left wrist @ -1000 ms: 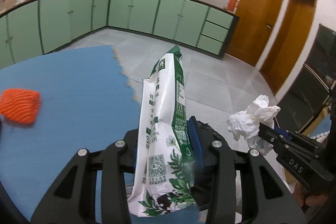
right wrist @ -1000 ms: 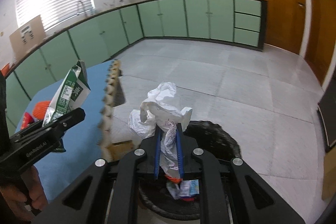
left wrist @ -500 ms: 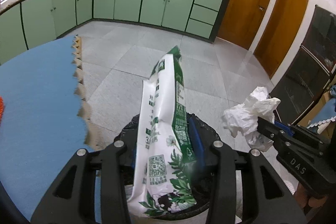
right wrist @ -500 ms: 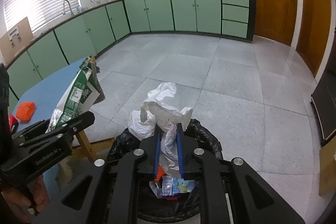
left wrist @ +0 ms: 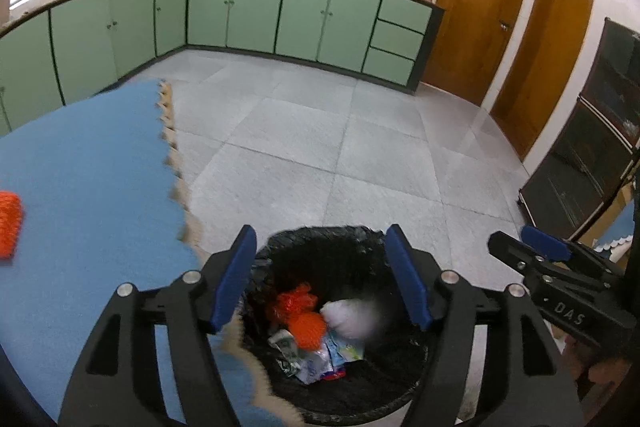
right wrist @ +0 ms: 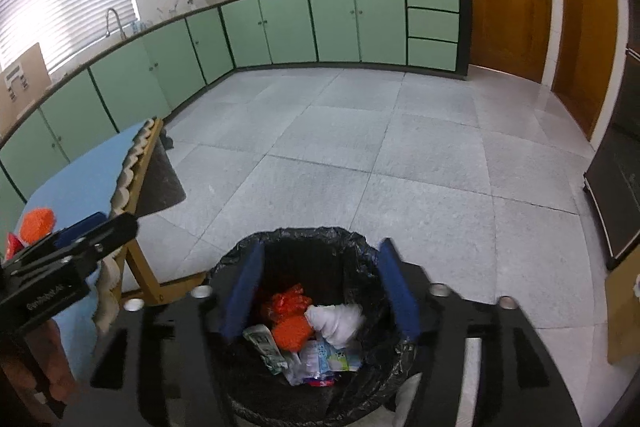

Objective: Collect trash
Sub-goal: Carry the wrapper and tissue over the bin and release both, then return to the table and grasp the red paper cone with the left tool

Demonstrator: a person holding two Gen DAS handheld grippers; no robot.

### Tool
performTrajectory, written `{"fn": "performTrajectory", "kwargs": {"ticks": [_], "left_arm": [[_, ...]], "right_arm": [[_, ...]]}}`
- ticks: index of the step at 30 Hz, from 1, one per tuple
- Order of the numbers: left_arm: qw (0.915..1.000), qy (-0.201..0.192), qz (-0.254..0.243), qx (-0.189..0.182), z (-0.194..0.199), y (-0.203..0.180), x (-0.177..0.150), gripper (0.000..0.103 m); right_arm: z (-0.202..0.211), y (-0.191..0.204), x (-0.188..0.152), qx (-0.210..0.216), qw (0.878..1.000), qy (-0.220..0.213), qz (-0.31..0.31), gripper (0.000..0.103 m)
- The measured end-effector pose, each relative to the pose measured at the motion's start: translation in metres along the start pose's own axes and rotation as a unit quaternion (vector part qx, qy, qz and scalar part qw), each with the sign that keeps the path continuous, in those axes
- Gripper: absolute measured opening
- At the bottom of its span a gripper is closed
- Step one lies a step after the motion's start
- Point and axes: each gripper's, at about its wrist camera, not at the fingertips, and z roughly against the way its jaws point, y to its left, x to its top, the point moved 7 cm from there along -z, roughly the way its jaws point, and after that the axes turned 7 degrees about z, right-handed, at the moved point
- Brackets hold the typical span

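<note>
A bin lined with a black bag stands on the floor beside the table. My left gripper and my right gripper are both open and empty, held just above its mouth. Inside lie the crumpled white tissue, the green and white packet, orange trash and other wrappers. The right gripper also shows at the right of the left wrist view.
The blue-topped table is to the left, with an orange sponge-like piece on it. Grey tiled floor lies ahead, with green cabinets and wooden doors beyond. A dark cabinet stands at right.
Both grippers have opened over the bin. The green and white packet has left the left gripper and the white tissue has left the right; both now lie in the bin.
</note>
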Motion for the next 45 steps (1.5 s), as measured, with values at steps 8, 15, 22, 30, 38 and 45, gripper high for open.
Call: {"fn": "performTrajectory", "kwargs": {"ticks": [8, 15, 22, 30, 38, 45], "left_arm": [[0.9978, -0.055, 0.019, 0.033, 0.058, 0.045, 0.024, 0.075], [0.9863, -0.103, 0.042, 0.122, 0.122, 0.13, 0.032, 0.079], [0.9595, -0.109, 0.083, 0.246, 0.175, 0.242, 0.02, 0.079], [0.9408, -0.1, 0.132, 0.296, 0.206, 0.321, 0.007, 0.079], [0.9482, -0.062, 0.159, 0.268, 0.187, 0.364, 0.008, 0.084], [0.9506, -0.04, 0.164, 0.261, 0.167, 0.382, 0.007, 0.085]], "right_arm": [[0.039, 0.045, 0.032, 0.003, 0.997, -0.069, 0.025, 0.096], [0.047, 0.14, 0.049, 0.069, 0.99, -0.096, 0.075, 0.097], [0.038, 0.244, 0.046, 0.135, 0.98, -0.097, 0.113, 0.097], [0.031, 0.33, 0.032, 0.169, 0.967, -0.094, 0.165, 0.097], [0.019, 0.351, 0.029, 0.173, 0.967, -0.083, 0.166, 0.097], [0.012, 0.361, 0.03, 0.171, 0.968, -0.077, 0.169, 0.097]]}}
